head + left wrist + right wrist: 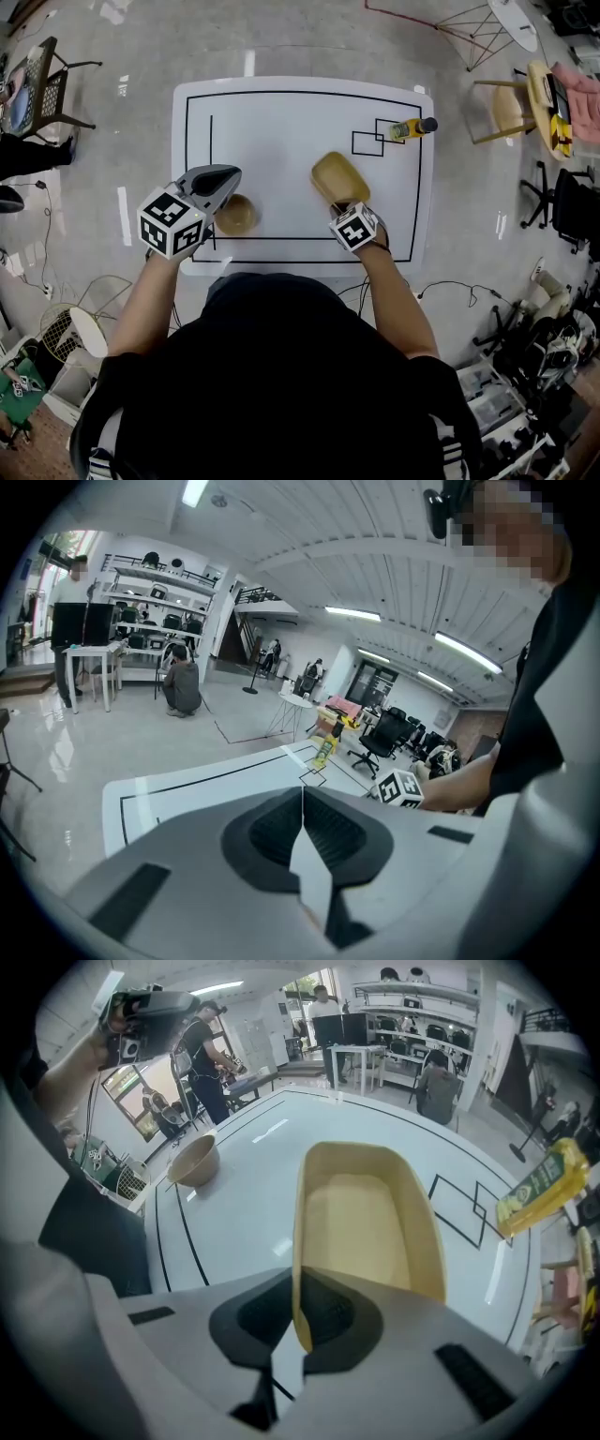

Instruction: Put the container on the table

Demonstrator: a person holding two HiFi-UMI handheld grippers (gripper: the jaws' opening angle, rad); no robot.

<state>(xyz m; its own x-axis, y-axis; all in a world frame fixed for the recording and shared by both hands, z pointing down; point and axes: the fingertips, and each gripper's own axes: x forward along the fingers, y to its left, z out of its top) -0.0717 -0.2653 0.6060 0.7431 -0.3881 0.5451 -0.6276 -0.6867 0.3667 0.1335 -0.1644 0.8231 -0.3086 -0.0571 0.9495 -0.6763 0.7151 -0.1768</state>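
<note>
The right claw point(298, 1324) grips the near rim of the yellow container point(370, 1227), held tilted over the middle right of the white bench point(281, 141). The left claw point(302, 827) is pressed together with nothing in it, just beside a brown bowl point(236, 215) at the near left.

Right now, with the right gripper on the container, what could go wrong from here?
1. The right gripper pinches only one thin wall of the container, so it may pivot or slip when lowered.
2. The bottle sits farther right by the drawn squares; a set-down too far that way could knock it.
3. The left gripper, shut and empty, hangs close to the bowl and could nudge it.
</note>
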